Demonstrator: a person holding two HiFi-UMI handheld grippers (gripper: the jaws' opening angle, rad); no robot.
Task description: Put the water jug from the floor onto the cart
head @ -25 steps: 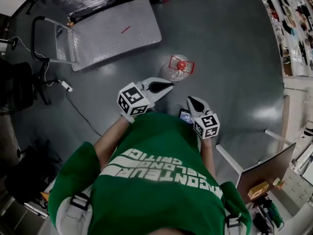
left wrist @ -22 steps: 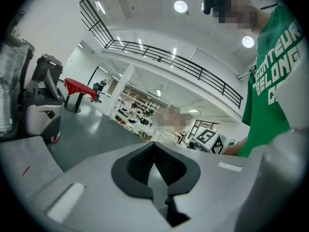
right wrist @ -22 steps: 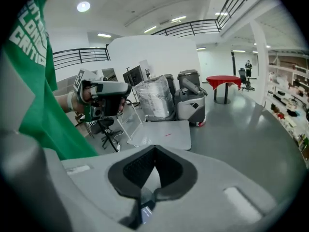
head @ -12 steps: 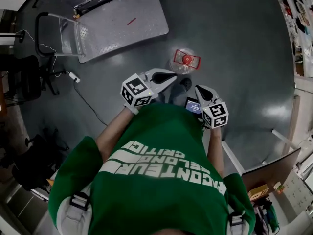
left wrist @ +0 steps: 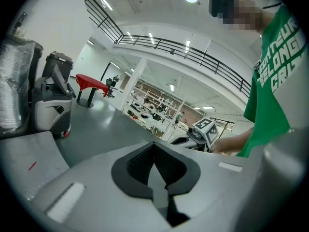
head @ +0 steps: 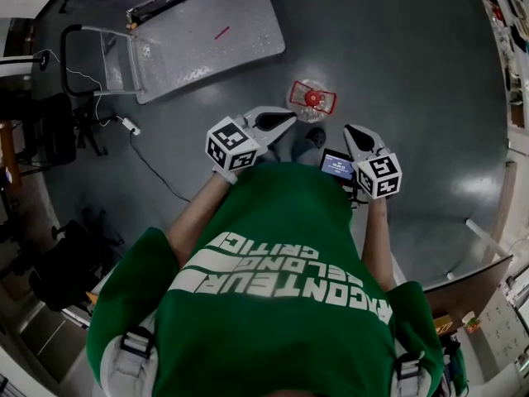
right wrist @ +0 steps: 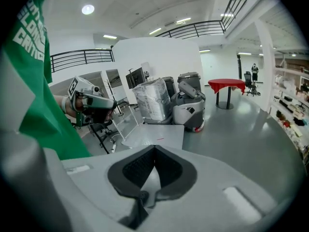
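Observation:
The clear water jug [head: 312, 99] with a red cap and red handle stands on the grey floor in the head view. My left gripper [head: 287, 120] is shut and empty, its tip just below-left of the jug. Below-right of the jug, my right gripper [head: 354, 131] is also shut and empty. The flat grey cart [head: 207, 35] with its upright push handle [head: 83, 56] lies up-left of the jug. In the left gripper view the jaws [left wrist: 154, 145] meet on nothing; the right gripper view shows its jaws [right wrist: 154, 148] shut, with the cart [right wrist: 157, 135] beyond. Neither gripper view shows the jug.
A cable and power strip [head: 126, 126] trail on the floor left of me, beside a dark chair [head: 50, 139]. A plastic-wrapped pallet [right wrist: 152, 100] and a floor-cleaning machine [right wrist: 189, 108] stand behind the cart. Shelves [head: 517, 56] line the right side; a board [head: 463, 288] stands lower right.
The person has stepped toward the jug. Both grippers have moved forward, closer to it, and the right one has swung out to the right. Both stay shut.

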